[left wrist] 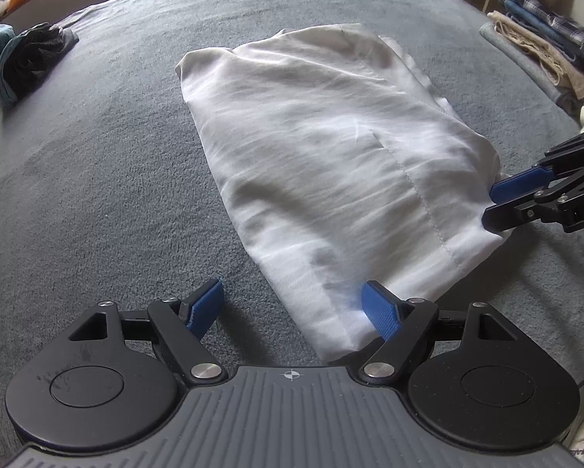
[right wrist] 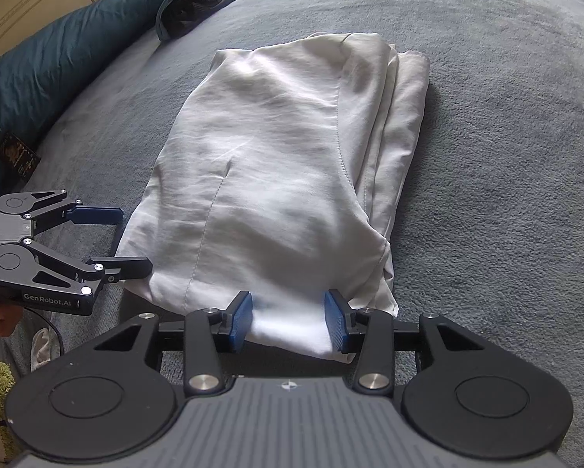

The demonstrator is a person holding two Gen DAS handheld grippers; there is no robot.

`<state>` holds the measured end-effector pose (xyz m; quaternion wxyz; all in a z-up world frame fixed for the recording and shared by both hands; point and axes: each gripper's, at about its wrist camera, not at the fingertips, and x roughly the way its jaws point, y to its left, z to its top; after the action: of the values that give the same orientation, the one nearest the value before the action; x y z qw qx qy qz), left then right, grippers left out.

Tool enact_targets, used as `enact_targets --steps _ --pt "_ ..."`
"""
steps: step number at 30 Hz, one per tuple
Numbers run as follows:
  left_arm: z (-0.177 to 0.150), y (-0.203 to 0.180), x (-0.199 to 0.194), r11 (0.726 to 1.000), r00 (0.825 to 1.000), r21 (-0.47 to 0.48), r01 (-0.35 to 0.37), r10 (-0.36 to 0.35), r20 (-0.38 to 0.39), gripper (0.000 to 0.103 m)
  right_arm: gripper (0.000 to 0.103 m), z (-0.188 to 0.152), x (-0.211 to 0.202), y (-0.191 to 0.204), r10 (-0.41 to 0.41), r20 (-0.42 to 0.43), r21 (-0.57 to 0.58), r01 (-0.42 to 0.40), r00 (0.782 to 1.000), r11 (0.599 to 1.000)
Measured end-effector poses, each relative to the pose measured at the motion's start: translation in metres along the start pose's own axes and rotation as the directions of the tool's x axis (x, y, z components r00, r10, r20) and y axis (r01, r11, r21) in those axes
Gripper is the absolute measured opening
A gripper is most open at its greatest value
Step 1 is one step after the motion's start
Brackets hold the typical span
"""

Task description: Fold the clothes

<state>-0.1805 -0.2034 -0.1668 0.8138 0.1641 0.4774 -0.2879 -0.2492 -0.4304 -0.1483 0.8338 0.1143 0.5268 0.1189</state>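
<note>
White garment (right wrist: 276, 179) lies folded on the bed (right wrist: 487, 156); I keep my left gripper (left wrist: 292, 304) fingers wide and right gripper (right wrist: 288, 321) fingers parted, straddling its near edge, nothing pinched.

The right gripper (right wrist: 288, 321) stands with its jaws apart around the near edge of the folded white cloth (right wrist: 284, 179) on the grey blanket (right wrist: 506, 136). The left gripper (right wrist: 130, 240) is open beside the cloth's left edge.
</note>
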Motion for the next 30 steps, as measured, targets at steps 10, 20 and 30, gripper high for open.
enact_targets --steps 10,20,30 --pt "-0.001 0.000 0.002 1.000 1.000 0.005 0.001 -0.001 -0.005 0.080 0.045 0.000 0.000 0.000 -0.001 0.001 -0.003 0.001 1.000 1.000" --pt "-0.004 0.001 0.004 1.000 1.000 -0.010 0.015 -0.015 -0.020 0.083 0.046 0.000 0.001 0.002 -0.005 0.002 -0.002 0.005 1.000 1.000" --pt "-0.012 0.003 0.002 0.999 0.998 -0.018 0.048 -0.049 -0.034 0.087 0.052 -0.001 0.001 0.003 -0.001 0.005 -0.006 0.001 1.000 1.000"
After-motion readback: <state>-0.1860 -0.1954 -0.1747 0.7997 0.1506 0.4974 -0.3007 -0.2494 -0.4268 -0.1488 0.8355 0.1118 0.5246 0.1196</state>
